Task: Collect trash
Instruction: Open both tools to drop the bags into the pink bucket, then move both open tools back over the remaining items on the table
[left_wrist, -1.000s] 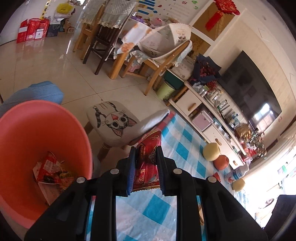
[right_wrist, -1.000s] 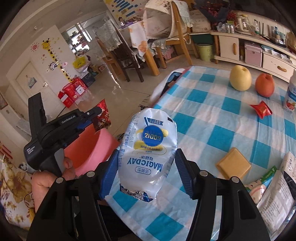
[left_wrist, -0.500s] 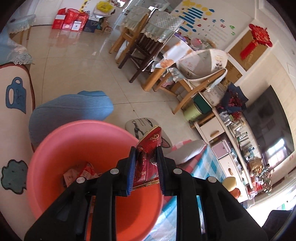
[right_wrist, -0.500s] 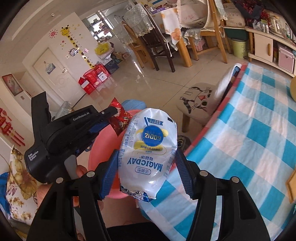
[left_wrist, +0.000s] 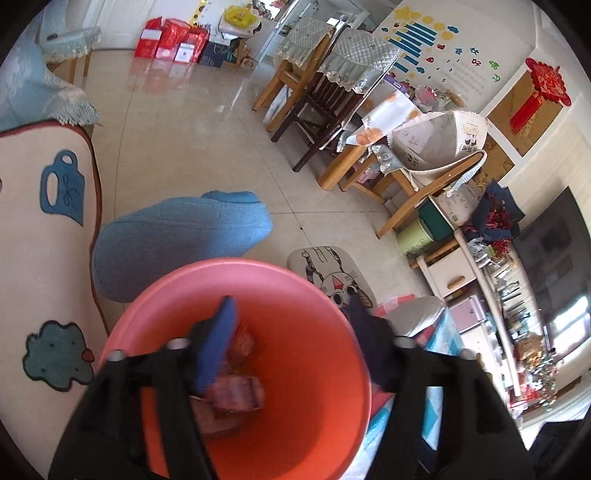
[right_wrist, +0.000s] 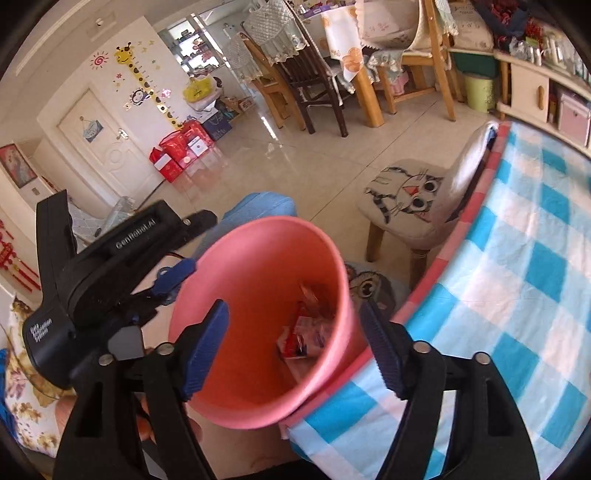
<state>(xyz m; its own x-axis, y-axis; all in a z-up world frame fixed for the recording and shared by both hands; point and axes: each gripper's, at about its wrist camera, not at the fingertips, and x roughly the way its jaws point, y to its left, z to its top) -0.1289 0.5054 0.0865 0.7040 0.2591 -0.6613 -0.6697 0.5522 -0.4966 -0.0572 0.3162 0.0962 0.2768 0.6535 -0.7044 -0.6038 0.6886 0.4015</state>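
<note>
A round salmon-pink plastic bin (left_wrist: 295, 424) stands on the floor just beside the bench (right_wrist: 517, 295), which wears a blue-and-white checked cloth with a red edge. Both claws hang over its mouth. The left claw (left_wrist: 288, 332) is opening with nothing between its blue pads, and the right claw (right_wrist: 295, 347) is opening too, also bare. The trash, crumpled red and white snack wrappers (right_wrist: 306, 332), lies at the bottom of the bin. Near the bin sit a small wooden stool with a cartoon cat cushion (right_wrist: 406, 203) and a blue fabric cushion (left_wrist: 177, 236); a cream rug with blue shapes (left_wrist: 48, 258) lies on the other side. The body of the left claw reads "GenRobot.AI" and "Data Generation System". Further off stand wooden dining chairs (left_wrist: 325, 103) and red gift boxes (left_wrist: 166, 40).
</note>
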